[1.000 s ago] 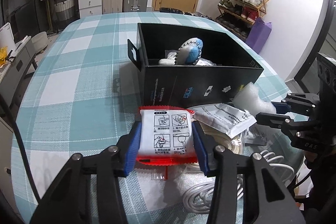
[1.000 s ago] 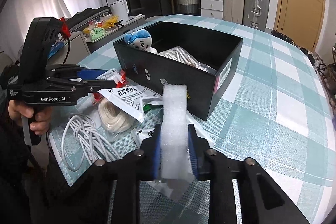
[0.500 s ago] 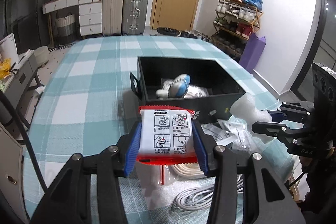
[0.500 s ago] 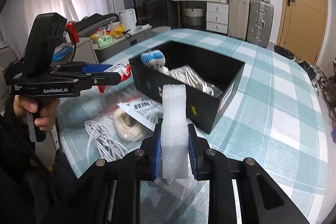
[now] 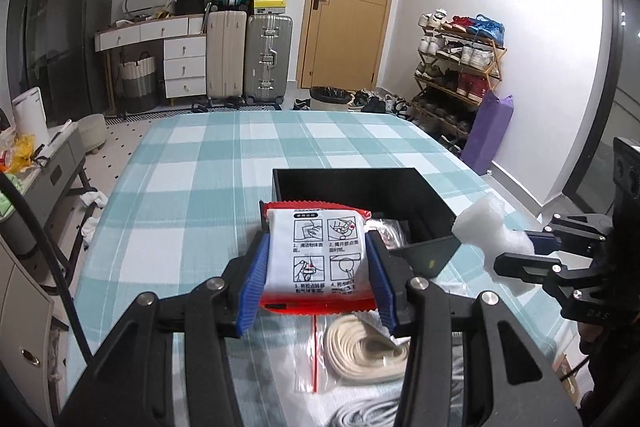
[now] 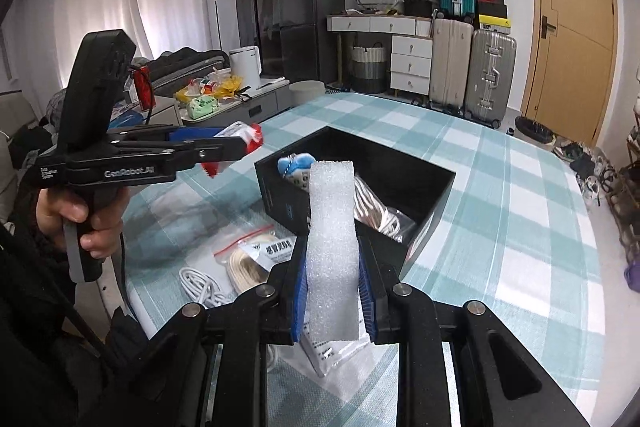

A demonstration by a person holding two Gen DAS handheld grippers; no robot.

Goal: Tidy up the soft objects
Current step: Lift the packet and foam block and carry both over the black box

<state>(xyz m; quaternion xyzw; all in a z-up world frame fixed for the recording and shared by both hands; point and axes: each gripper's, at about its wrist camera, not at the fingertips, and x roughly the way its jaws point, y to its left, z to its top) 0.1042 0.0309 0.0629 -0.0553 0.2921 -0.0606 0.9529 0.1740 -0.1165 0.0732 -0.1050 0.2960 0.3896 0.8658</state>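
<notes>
My left gripper is shut on a red-and-white packet and holds it in the air just short of the black box. My right gripper is shut on a white foam block, also raised in front of the box. The box holds a blue-and-white plush toy and a bagged white cord. The foam and the right gripper show at the right of the left wrist view. The left gripper shows at the left of the right wrist view.
On the checked tablecloth in front of the box lie a bagged cream rope coil, a white cable and a flat white packet. Suitcases, a door and a shoe rack stand beyond the table.
Both grippers have risen well above the table with their loads still held. The box now sits lower and farther off in both views.
</notes>
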